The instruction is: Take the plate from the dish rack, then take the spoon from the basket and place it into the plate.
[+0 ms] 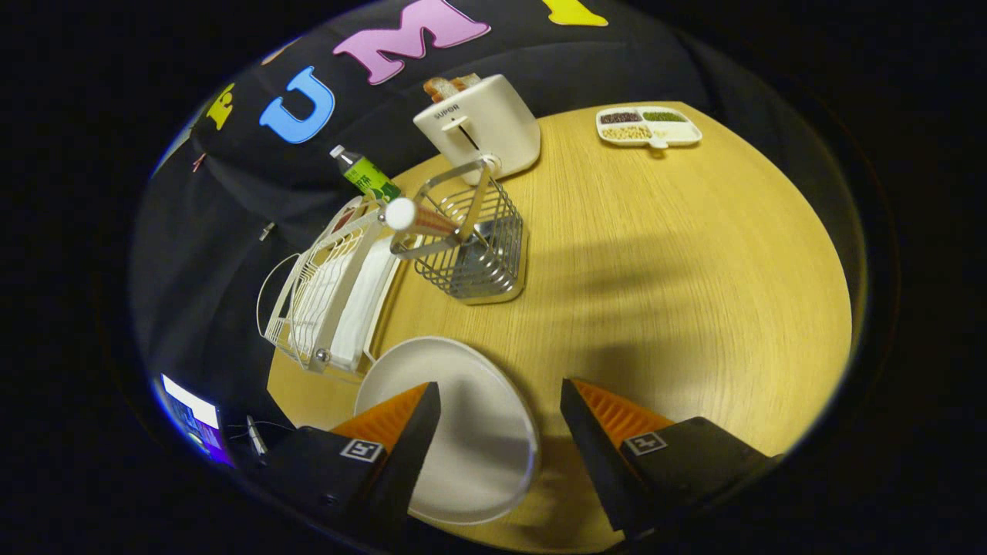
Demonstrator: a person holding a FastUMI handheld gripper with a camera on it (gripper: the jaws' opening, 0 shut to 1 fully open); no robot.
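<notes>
The gripper (500, 393) hangs over the wooden tabletop (678, 293) with its two fingers spread wide and nothing held between them. Each finger carries one small square marker tag on its upper face.

One plate (470, 432), round, plain white and with a low raised rim, lies flat on the tabletop just under the fingers; one finger's tip overlaps its near edge, and most of the plate sits between and slightly to the side of the fingers. It looks empty.

Just beyond the plate stands one wire basket (482, 247), a square metal cage on a pale base. One spoon (420, 218) leans in it, handle up, the handle brownish and ending in a white round knob that tilts toward the dish rack (324, 301). That rack, a single white wire frame, stands beside the basket at the tabletop's edge, with white sheet-like pieces inside that I cannot make out clearly.

Farther beyond the basket sits one cream toaster (482, 123); the word "SUPOR" is printed near its top, and two slices of bread (451, 86) stick out of it. Next to it, behind the rack, one bottle (366, 175) with a green label and white cap leans; its print is too small to read. Well apart, at the far side of the tabletop, rests one white divided tray (649, 127) holding separate heaps of small grains.
</notes>
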